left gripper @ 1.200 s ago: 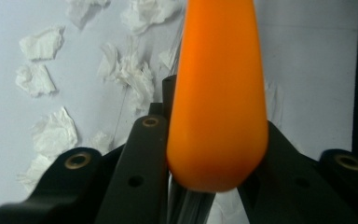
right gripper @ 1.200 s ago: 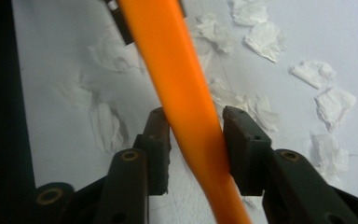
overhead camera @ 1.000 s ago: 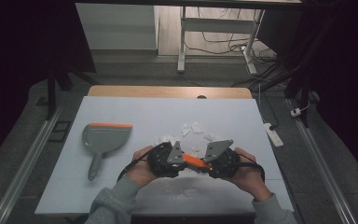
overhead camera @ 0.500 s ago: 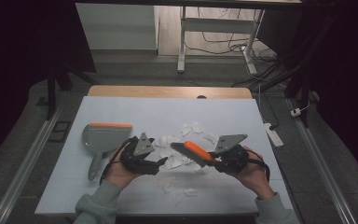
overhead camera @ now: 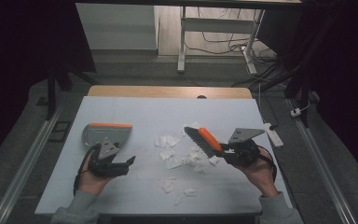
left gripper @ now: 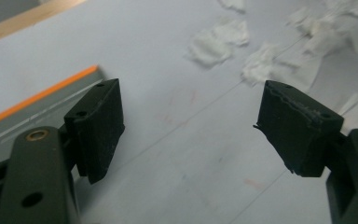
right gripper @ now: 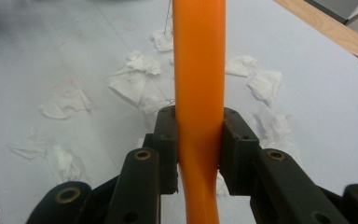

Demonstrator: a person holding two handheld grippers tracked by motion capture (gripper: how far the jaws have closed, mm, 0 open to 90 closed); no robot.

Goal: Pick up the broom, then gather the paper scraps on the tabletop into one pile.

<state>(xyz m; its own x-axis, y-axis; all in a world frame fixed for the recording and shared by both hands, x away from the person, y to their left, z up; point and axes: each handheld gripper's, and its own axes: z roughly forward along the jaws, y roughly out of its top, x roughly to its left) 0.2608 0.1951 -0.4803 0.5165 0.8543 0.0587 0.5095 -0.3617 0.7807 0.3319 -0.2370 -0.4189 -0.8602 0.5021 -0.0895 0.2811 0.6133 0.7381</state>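
A hand brush with an orange handle points up and left over the table, and my right gripper is shut on that handle. Torn white paper scraps lie scattered in the middle of the table. At the left rests a grey dustpan with an orange lip. My left gripper hovers just in front of the dustpan; its jaws have just been opening and stand wide with nothing between them.
The white tabletop ends in a wooden strip at the far side. A white power strip lies off the table's right edge. Metal rails run along both sides on the floor.
Both grippers were together at the brush. My left gripper has let go, opened and swung left to the dustpan. The right one has shifted slightly right with the brush.
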